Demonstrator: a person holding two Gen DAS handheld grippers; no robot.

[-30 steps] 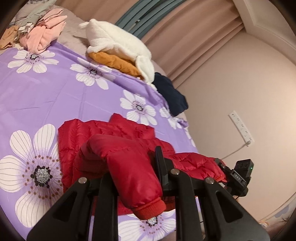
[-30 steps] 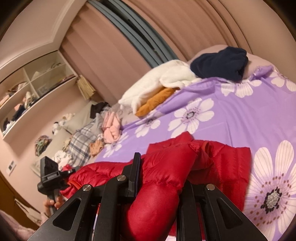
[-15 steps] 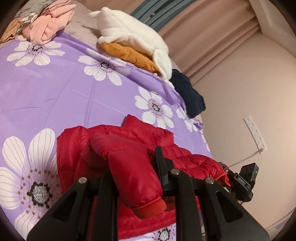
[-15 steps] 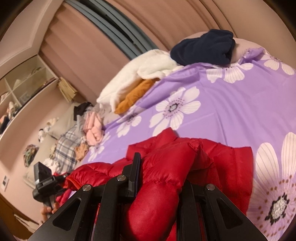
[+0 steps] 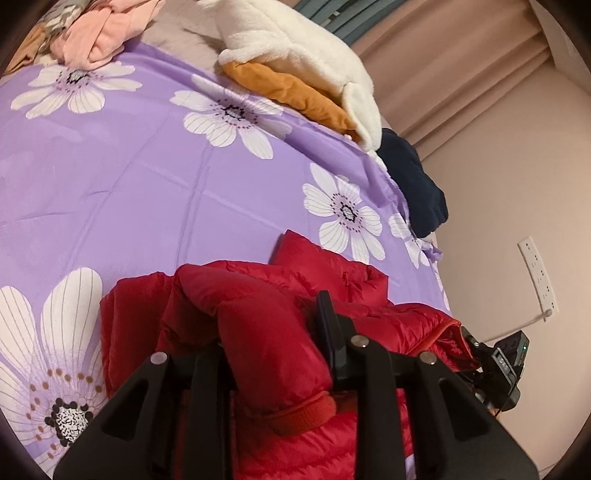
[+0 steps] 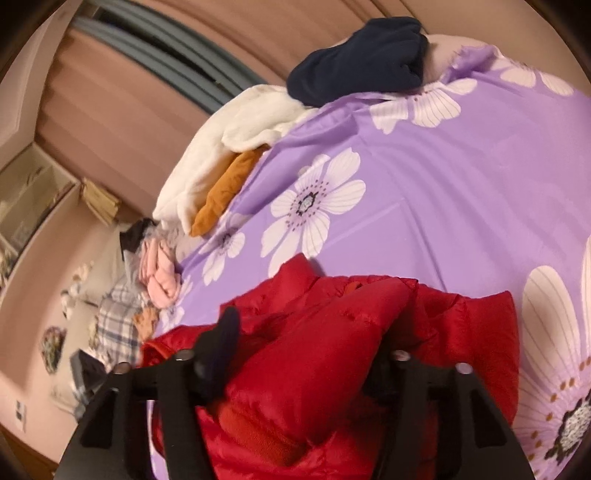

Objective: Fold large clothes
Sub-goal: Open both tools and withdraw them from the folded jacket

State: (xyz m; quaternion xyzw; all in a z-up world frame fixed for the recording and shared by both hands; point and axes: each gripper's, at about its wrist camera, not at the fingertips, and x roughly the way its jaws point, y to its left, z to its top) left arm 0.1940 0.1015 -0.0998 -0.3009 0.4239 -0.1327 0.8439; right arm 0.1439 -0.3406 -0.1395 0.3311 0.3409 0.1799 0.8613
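Bed, purple sheet (image 5: 129,184) with big white flowers. The red jacket (image 5: 140,325) lies on the near part of it, body flat and quilted, both sleeves drawn in over the front.

Left gripper (image 5: 269,325): jaws have just begun to ease apart, but one sleeve fills the gap and both fingers press its padding. I read this as a grip on the jacket. The ribbed cuff (image 5: 299,413) hangs out below the fingers.

Right gripper (image 6: 310,332): jaws have just swung wide. The other sleeve lies loose between them. The left finger (image 6: 225,332) stands clear of the cloth and is blurred. The far finger is mostly hidden behind the sleeve.

Piles along the far edge of the bed, well apart from the jacket:
- white fleece (image 5: 295,48) on top of an orange garment (image 5: 291,88)
- navy garment (image 5: 413,184) just beside the fleece, at the bed's corner
- pink garment (image 5: 99,33) at the other end, with mixed cloth behind it
- plaid cloth (image 6: 114,317) near the pink one, right wrist view

Containers: only the open wall shelf (image 6: 37,192), at the left edge of the right wrist view. Its compartments hold things, too blurred to name.

Socket strip (image 5: 537,273) on the wall by the bed, a cable running from it. Pink curtain (image 5: 461,62) behind.
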